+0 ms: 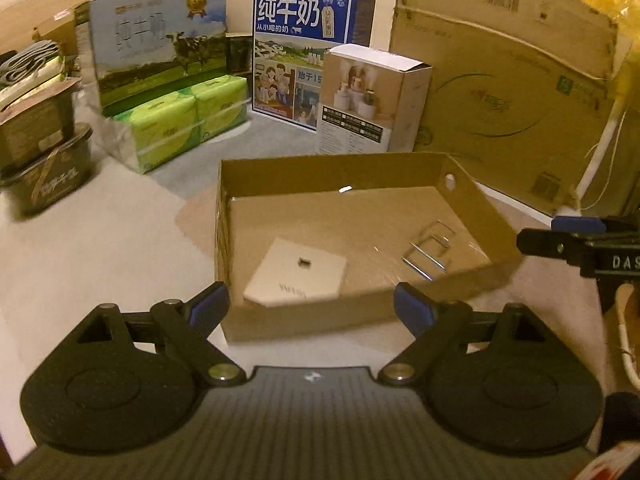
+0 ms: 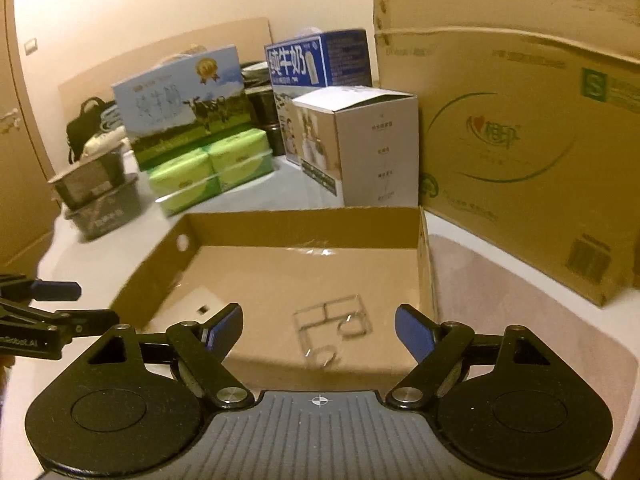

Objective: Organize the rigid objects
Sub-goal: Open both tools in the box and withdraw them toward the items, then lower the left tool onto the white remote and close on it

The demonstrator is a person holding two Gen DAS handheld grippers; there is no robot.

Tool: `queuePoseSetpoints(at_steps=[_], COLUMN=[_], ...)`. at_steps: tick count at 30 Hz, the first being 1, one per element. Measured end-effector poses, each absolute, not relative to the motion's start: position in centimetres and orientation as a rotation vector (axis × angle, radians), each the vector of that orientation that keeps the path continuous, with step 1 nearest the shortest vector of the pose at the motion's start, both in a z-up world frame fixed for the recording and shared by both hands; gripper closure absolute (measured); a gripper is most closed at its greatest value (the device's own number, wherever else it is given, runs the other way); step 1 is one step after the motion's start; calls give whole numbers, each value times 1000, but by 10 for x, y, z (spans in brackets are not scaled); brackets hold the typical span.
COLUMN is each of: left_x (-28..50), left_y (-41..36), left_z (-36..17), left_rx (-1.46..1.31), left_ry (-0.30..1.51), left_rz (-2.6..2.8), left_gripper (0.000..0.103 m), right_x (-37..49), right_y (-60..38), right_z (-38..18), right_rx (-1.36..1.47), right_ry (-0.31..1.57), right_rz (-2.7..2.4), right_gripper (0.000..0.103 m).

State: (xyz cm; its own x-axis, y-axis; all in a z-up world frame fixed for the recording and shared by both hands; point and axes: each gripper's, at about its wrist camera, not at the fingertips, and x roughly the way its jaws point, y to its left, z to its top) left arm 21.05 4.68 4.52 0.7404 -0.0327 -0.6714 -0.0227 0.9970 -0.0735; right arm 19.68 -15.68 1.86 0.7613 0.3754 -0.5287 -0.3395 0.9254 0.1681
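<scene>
A shallow open cardboard box [image 1: 332,172] sits on the pale tabletop in front of both grippers. Inside it lie a white square plate [image 1: 296,276] with a small dark mark at its centre, and a clear plastic piece [image 1: 430,250] towards the right wall. My left gripper [image 1: 312,308] stands open over the box's near wall with nothing between its blue pads. From the right wrist, the same box [image 2: 304,226] shows the clear plastic piece [image 2: 332,324] just beyond my right gripper [image 2: 319,332], which is open and holds nothing. A corner of the white plate [image 2: 200,304] shows at its left finger.
Behind the box stand two milk cartons [image 1: 160,44] [image 1: 300,52], green tissue packs [image 1: 180,120], a white product box [image 1: 368,100] and a large cardboard carton [image 1: 508,92]. Dark tubs [image 1: 44,160] are stacked at the left. A white cable [image 1: 624,340] hangs at the right.
</scene>
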Motion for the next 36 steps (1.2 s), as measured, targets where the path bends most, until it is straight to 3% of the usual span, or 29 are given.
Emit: queuePoseSetpoints(at_steps=[17, 36], left_x=[81, 67], left_y=[19, 15], left_z=[25, 5], left_rx=[-132, -128], left_ry=[754, 817], left_rz=[37, 33], left_gripper=[15, 15], right_x=[36, 19], right_y=[-182, -187], right_z=[-10, -34], right_rx=[79, 95], right_ry=[611, 680], right_rz=[300, 307], right_gripper=[20, 20])
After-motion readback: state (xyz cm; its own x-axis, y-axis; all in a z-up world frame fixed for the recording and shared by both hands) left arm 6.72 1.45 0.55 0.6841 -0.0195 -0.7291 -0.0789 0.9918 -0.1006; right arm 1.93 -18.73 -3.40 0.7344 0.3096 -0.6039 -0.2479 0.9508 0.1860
